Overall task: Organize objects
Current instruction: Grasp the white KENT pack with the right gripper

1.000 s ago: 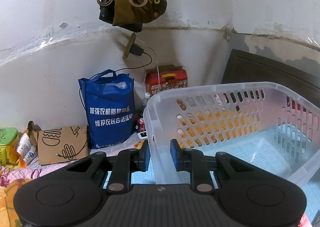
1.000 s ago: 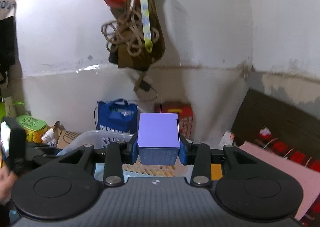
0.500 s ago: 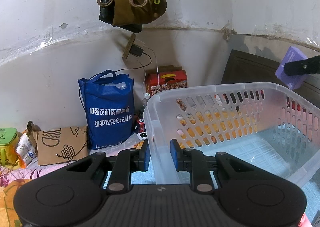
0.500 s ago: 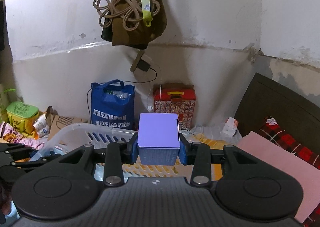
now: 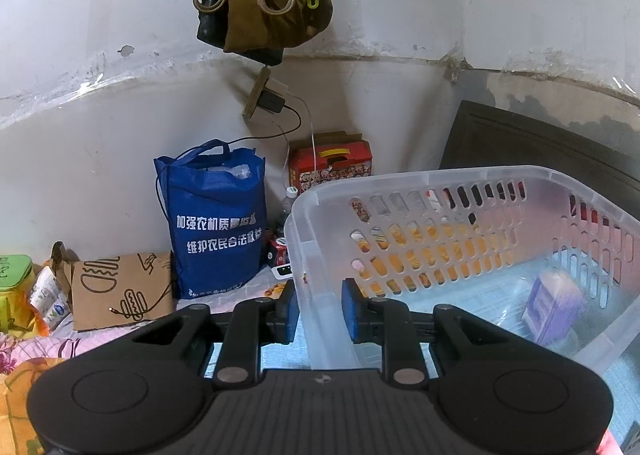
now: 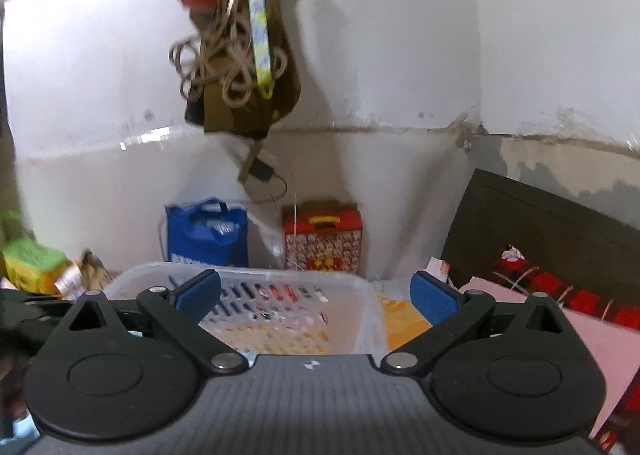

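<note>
Lavender rectangular box (image 5: 554, 305) lies blurred inside the translucent slotted plastic basket (image 5: 440, 179), at its right side near the wall, tilted with its long axis running from lower left to upper right. The left gripper (image 5: 316, 309) clamps the basket's near corner wall between its blue pads. The right gripper (image 6: 316, 291) stands wide apart and empty above the basket.
</note>
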